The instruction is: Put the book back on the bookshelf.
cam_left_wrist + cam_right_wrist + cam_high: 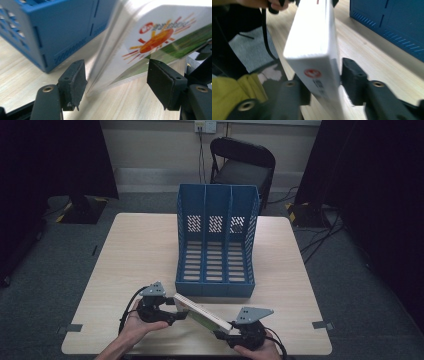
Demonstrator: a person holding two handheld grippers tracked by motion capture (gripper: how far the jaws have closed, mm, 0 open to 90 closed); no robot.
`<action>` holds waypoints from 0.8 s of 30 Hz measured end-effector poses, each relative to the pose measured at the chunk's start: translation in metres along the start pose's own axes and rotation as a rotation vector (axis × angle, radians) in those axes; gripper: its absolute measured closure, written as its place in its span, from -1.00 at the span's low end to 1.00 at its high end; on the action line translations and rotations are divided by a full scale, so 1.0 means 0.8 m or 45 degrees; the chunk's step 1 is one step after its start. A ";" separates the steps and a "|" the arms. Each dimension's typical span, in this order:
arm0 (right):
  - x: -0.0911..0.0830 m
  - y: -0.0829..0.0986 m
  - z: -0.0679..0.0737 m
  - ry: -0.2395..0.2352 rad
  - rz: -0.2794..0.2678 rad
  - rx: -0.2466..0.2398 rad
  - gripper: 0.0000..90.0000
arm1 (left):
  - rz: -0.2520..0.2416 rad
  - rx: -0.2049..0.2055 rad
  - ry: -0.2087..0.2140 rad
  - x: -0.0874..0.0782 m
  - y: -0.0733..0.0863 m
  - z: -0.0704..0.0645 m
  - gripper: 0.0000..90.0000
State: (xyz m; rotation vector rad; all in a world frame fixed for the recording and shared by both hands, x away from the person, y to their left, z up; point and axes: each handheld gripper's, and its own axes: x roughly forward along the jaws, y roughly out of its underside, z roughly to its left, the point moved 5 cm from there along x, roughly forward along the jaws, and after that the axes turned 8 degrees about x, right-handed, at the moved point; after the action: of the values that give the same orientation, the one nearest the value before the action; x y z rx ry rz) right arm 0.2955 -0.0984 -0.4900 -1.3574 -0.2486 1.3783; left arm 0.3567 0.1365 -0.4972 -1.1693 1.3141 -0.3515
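Observation:
A white book (202, 312) with a sun picture on its cover (155, 37) hangs tilted just above the table's front edge, in front of a blue three-slot file holder (215, 245). My right gripper (227, 332) is shut on the book's right end, with the pads pressed against both faces near the spine (314, 45). My left gripper (176, 312) is at the book's left end. Its jaws stand wide apart around the book's corner, the left pad (75, 82) close to the page edge. The holder's slots look empty.
The wooden table (140, 255) has bare room left and right of the holder. The holder's blue front wall (50, 32) is close to both grippers (392, 25). A black folding chair (242, 162) stands beyond the table. A yellow sleeve (237, 90) is near my right gripper (324, 87).

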 end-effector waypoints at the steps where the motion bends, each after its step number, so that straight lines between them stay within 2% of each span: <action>1: 0.006 0.001 0.003 0.030 0.001 -0.007 0.24 | 0.000 0.008 -0.003 0.003 -0.001 0.000 -0.29; 2: 0.006 0.001 0.003 0.030 0.001 -0.007 0.24 | 0.000 0.008 -0.003 0.003 -0.001 0.000 -0.29; 3: 0.014 0.001 0.006 0.064 -0.017 -0.012 0.20 | -0.004 0.010 -0.007 0.005 -0.001 0.000 -0.29; 7: 0.019 -0.001 0.008 0.082 -0.041 -0.017 0.21 | 0.000 0.016 -0.016 0.006 -0.001 -0.001 -0.29; 11: 0.025 -0.004 0.008 0.092 -0.077 -0.016 0.37 | 0.006 0.038 -0.023 0.007 -0.001 -0.003 -0.25; 13: 0.030 -0.005 0.011 0.094 -0.088 -0.029 0.43 | 0.008 0.057 -0.008 0.009 -0.002 -0.007 -0.24; 14: 0.031 -0.005 0.012 0.101 -0.093 -0.034 0.48 | 0.008 0.070 -0.028 0.011 -0.002 -0.007 -0.25; 15: 0.031 -0.005 0.012 0.111 -0.095 -0.039 0.57 | 0.006 0.055 -0.020 0.011 -0.003 -0.006 -0.25; 16: 0.031 -0.005 0.012 0.111 -0.095 -0.039 0.57 | 0.006 0.055 -0.020 0.011 -0.003 -0.006 -0.23; 17: 0.030 -0.004 0.010 0.147 -0.082 -0.043 0.65 | 0.004 0.040 -0.017 0.010 -0.002 -0.004 -0.21; 20: 0.030 -0.005 0.008 0.151 -0.078 -0.029 0.68 | 0.006 0.017 -0.010 0.009 -0.002 -0.004 -0.18; 21: 0.030 -0.005 0.008 0.144 -0.075 -0.022 0.69 | 0.012 -0.003 -0.002 0.008 -0.002 -0.004 -0.19; 24: 0.029 -0.005 0.008 0.151 -0.070 -0.034 0.70 | 0.005 -0.016 0.001 0.007 -0.002 -0.004 -0.26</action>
State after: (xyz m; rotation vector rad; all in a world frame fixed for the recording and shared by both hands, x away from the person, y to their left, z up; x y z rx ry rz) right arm 0.2996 -0.0754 -0.4978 -1.4389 -0.2243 1.2481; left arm 0.3559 0.1300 -0.4981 -1.1768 1.3211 -0.3418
